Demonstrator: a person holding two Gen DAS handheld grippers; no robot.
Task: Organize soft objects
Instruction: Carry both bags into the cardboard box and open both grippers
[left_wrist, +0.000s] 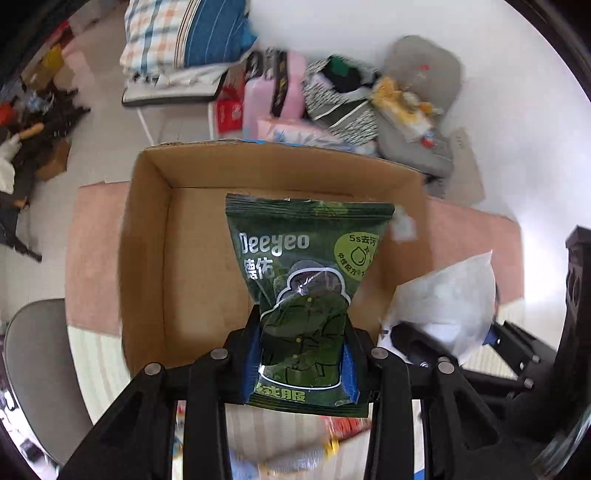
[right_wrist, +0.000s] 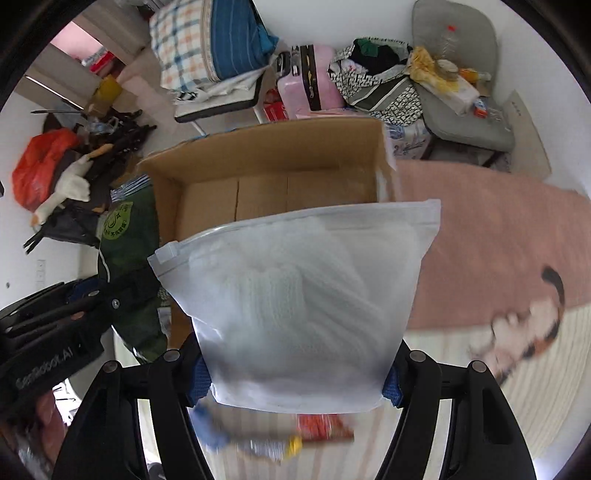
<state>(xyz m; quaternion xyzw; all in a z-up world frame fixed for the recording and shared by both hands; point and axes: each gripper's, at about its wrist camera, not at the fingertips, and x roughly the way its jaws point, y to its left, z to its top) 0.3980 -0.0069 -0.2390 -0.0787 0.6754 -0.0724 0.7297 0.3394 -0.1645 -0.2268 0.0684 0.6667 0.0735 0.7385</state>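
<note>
My left gripper (left_wrist: 303, 350) is shut on a dark green Deeyeo packet (left_wrist: 306, 266) and holds it above the open cardboard box (left_wrist: 147, 236). My right gripper (right_wrist: 295, 376) is shut on a frosted white zip bag (right_wrist: 295, 295) with white knitted fabric inside, held over the near edge of the same box (right_wrist: 266, 147). The box floor looks bare. The white bag shows at the right in the left wrist view (left_wrist: 447, 295). The green packet shows at the left in the right wrist view (right_wrist: 125, 240).
The box stands on a pink blanket (right_wrist: 498, 229) over a striped cream mat (right_wrist: 517, 387). Small soft items (right_wrist: 273, 443) lie below the grippers. Behind are folded bedding (right_wrist: 207, 44), a pink suitcase (right_wrist: 310, 81), a patterned bag (right_wrist: 376, 81) and a grey chair (right_wrist: 461, 55).
</note>
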